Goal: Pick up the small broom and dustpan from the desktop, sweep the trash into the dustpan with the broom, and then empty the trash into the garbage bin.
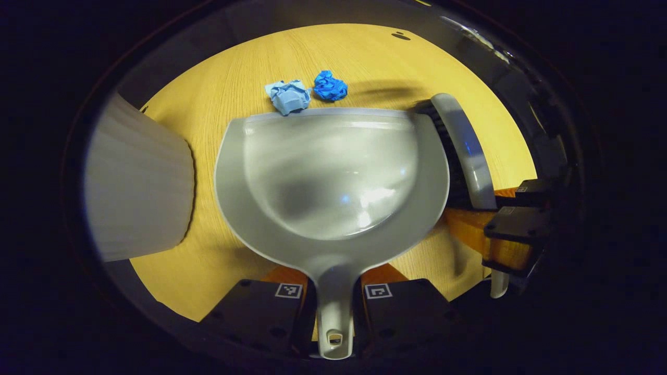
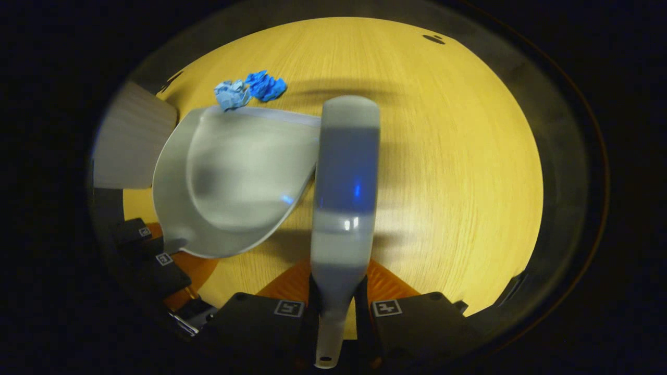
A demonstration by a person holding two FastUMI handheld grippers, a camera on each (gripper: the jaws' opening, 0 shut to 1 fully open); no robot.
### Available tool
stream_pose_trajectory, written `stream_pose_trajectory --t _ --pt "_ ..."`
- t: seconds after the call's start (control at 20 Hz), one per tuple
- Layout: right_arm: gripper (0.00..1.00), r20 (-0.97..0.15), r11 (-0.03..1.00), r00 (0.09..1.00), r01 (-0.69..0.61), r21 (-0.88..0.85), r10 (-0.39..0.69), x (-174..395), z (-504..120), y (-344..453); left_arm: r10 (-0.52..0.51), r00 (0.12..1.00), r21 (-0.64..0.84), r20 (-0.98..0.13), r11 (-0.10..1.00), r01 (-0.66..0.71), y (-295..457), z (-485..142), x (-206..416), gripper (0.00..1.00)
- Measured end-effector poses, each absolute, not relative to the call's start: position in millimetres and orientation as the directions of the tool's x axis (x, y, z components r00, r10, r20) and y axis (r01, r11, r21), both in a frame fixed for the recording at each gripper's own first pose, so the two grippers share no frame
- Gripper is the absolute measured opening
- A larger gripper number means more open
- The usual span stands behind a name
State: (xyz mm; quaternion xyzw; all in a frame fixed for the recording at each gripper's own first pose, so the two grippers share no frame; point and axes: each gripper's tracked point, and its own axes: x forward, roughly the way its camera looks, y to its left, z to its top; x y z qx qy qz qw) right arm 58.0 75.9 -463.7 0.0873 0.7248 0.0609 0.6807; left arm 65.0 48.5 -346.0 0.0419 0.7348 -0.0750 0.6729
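1. Clamping the dustpan (image 1: 333,177) by its handle, the left gripper (image 1: 333,302) keeps its front lip touching the light blue paper wad (image 1: 287,96); dark blue wad (image 1: 330,86) just beside it.
2. Right gripper (image 2: 337,312) pinches the broom (image 2: 345,182) handle, brush alongside the pan's right edge on the wooden desktop (image 2: 458,156).

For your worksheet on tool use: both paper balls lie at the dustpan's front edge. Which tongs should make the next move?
Right. The right tongs hold the broom; the left tongs hold the dustpan by the paper balls.
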Motion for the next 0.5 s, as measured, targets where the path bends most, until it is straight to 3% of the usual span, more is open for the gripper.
stream_pose_trajectory --t 0.05,0.1,0.15,0.3,0.5 --pt "0.27 -0.97 0.971 -0.053 0.049 0.234 0.236 62 -462 73 -0.045 -0.086 -0.059 -0.995 0.984 0.168 49 -347 62 0.27" --pt "0.27 -0.964 0.965 -0.06 0.073 0.254 0.258 64 -460 70 -0.042 -0.093 -0.058 -0.995 0.983 0.175 54 -347 59 0.26" --pt "0.2 -0.971 0.971 -0.065 0.081 0.227 0.232 65 -462 60 -0.039 -0.093 -0.056 -0.995 0.981 0.188 60 -345 56 0.26" --pt "0.2 -0.987 0.983 -0.011 -0.086 0.163 0.162 85 -446 28 -0.041 -0.076 -0.056 -0.996 0.976 0.209 76 -341 37 0.26" --pt "0.2 -0.983 0.968 0.12 -0.229 0.105 0.135 169 -418 19 -0.021 -0.056 -0.037 -0.998 0.953 0.301 86 -326 13 0.26"
